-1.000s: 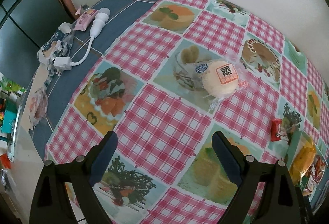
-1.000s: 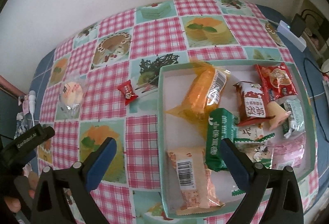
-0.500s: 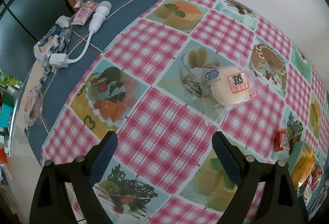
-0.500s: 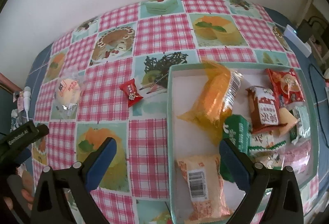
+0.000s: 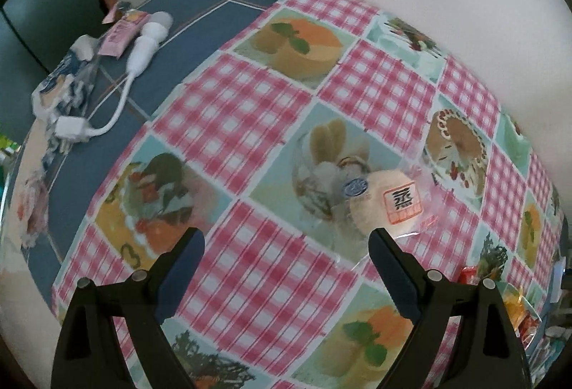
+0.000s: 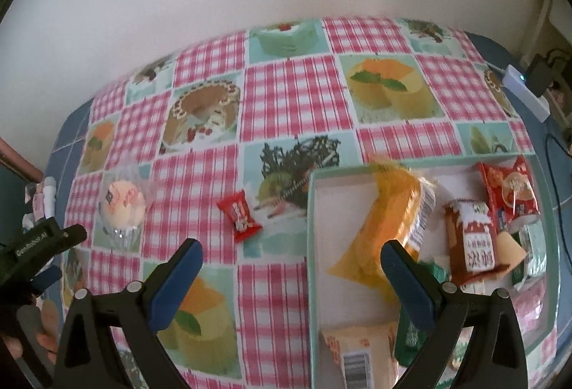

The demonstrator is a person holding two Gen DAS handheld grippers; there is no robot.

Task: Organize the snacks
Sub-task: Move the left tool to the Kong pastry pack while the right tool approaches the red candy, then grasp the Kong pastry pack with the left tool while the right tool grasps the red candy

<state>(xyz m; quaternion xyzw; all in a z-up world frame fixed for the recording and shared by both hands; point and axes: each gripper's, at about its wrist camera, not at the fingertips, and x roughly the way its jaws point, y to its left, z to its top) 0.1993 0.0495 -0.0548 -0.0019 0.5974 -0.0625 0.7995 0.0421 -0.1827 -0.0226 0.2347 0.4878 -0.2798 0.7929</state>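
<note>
Step in hand: judged to be the approach to the two snacks that lie loose on the surface (image 6: 286, 92), outside the tray (image 6: 310, 232).
Left claw (image 5: 286, 242): jaws stand wide apart with nothing between them; it points steeply down over the checked cloth.
Right claw (image 6: 291, 255): jaws also wide apart and empty, hanging over the cloth at the tray's left wall.
Round bun (image 5: 388, 207): sealed in a clear wrapper, lying flat on the cloth just ahead of the left claw's right finger (image 5: 391, 269); in the right wrist view it lies well left of the tray.
Red candy (image 6: 240, 215): small wrapped piece on the cloth between the bun and the tray, ahead of the right claw and nearer its left finger.
Tray contents: an orange packet (image 6: 389, 221), a brown-and-white packet (image 6: 472, 242), a red packet (image 6: 511, 192) and others lie loosely inside; the near left part of the floor is bare.
Alignment, left: shift toward the bun until it sits centred between the fingers, not under one of them.
Grip, left: close on the bun's body, not the loose film edge; press gently, since it will likely squash.
Grip, right: bracket the candy's middle, low to the cloth; the piece is thin and may slip.
Risk: pinching the cloth with either snack.
Placement: set both in the tray's bare part.
</note>
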